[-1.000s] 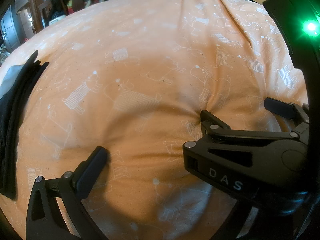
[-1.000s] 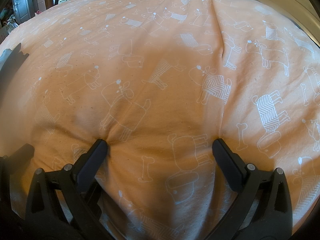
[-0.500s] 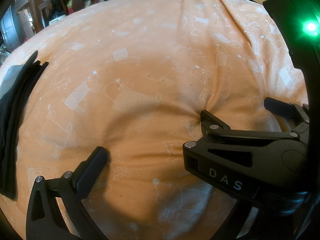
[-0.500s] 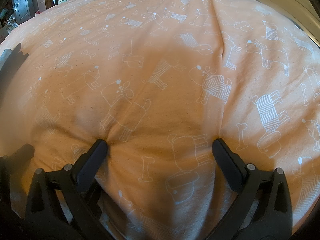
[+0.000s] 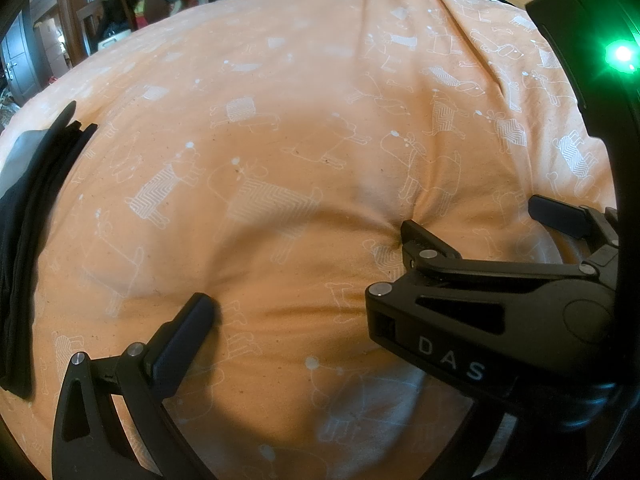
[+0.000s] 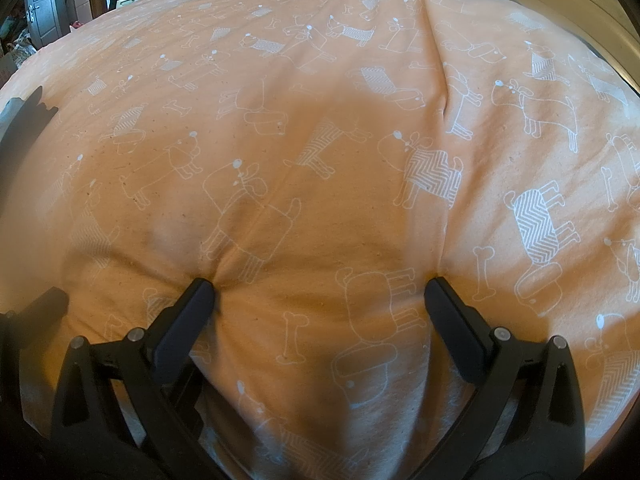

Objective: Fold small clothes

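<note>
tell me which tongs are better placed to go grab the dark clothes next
Left. The dark clothes lie at the far left edge of the orange sheet, on the left tongs' side. The right tongs sit further right, both open and pressed into the sheet.

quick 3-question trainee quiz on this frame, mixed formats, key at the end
1. True or false: the right gripper is shut on a garment.
2. In the left wrist view, the dark clothes lie at: A) the left edge, B) the centre, C) the top right.
3. Fill in: the orange sheet is printed with white outlines of bones and ___.

Key: 1 false (its jaws stand wide apart, with its tips pressing into the sheet); 2 A; 3 dogs.
</note>
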Motion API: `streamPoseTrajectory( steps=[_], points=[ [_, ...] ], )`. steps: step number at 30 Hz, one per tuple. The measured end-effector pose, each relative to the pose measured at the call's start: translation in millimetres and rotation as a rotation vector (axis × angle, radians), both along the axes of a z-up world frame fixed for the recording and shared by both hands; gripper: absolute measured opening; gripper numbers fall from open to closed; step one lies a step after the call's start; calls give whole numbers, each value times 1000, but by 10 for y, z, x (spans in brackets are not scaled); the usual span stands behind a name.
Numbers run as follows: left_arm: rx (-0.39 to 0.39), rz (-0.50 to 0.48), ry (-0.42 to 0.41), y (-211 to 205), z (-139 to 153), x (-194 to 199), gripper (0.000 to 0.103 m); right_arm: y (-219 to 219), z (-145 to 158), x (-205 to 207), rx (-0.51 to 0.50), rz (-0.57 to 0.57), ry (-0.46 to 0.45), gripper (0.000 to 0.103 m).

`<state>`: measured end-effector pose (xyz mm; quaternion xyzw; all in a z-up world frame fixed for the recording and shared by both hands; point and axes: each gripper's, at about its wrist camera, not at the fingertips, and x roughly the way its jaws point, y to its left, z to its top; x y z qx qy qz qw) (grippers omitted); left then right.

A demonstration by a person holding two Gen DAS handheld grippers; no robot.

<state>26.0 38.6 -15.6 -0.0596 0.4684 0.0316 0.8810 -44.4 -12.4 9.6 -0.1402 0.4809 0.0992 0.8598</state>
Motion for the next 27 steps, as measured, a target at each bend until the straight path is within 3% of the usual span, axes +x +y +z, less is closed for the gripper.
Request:
streamPoseTrajectory(
  steps=[27],
  points=[
    [0, 0, 0, -3, -3, 0, 103, -5, -5, 5, 0, 0, 0, 103]
  ],
)
